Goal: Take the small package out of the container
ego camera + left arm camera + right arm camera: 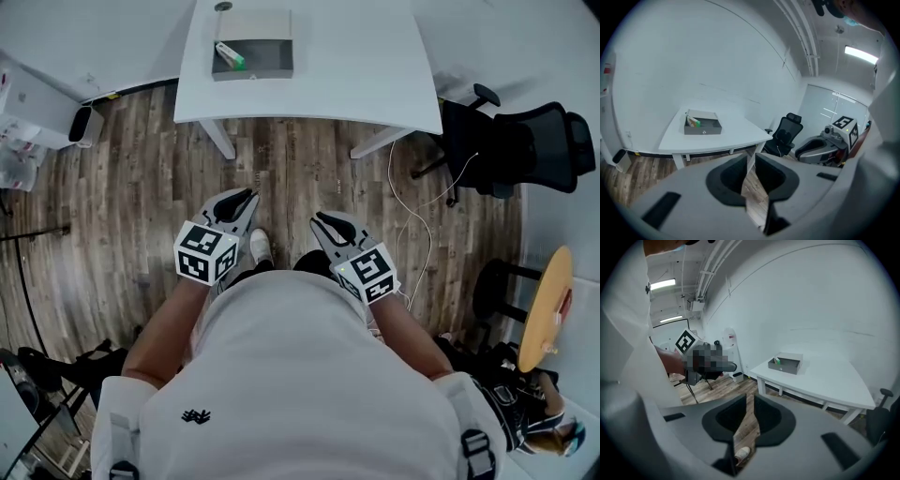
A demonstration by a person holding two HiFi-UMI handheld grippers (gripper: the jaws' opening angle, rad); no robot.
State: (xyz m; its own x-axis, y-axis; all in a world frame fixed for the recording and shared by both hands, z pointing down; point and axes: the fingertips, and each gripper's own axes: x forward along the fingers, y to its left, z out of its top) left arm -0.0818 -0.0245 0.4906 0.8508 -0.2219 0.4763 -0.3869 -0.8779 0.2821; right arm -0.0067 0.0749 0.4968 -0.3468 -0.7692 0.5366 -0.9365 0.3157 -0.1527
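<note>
Standing well short of the worktop [356,66], the person holds the left gripper [242,202] and right gripper [325,222] with jaws narrowly apart and empty; the package [231,55] lies inside the container [267,69], so approach, grasp and lift-out all remain.

Small package [231,55] inside container [270,37] on table [356,66]

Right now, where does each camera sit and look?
Head view: on the person's head, looking steeply down at white shirt, forearms, left gripper and right gripper.
Left gripper view: rides the left gripper, faces the white table; right gripper shows at right.
Right gripper view: rides the right gripper, faces the same table; left gripper shows at left.
All three share the open grey box with the small green-and-white package.
</note>
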